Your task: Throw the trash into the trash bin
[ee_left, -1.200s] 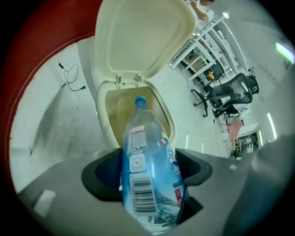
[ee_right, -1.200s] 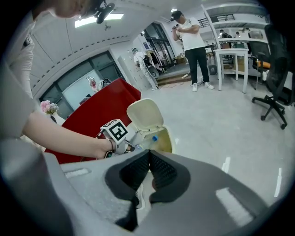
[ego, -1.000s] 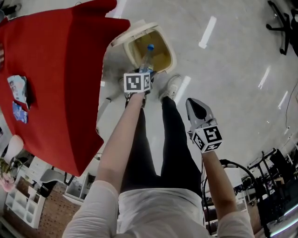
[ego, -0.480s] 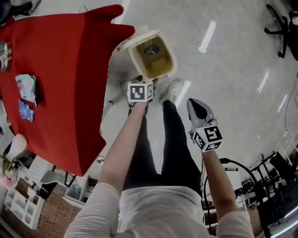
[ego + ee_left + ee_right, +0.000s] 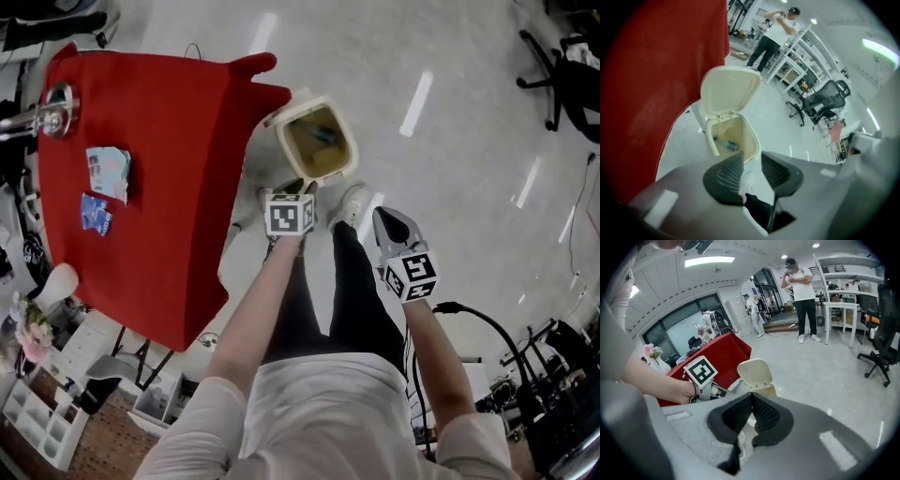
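Your left gripper [image 5: 752, 159] has just been closing its jaws; now only a narrow gap is between them, and nothing is in it. It points down toward the bin [image 5: 752, 140] and does not touch it. The bottle [image 5: 725, 144] lies inside the bin under the raised lid [image 5: 729, 89], well apart from the jaws, above and a little left of them in the left gripper view. Your right gripper [image 5: 752, 397] has its jaws together and empty. Two packets [image 5: 110, 169] lie on the red table [image 5: 178, 122], far from both grippers.
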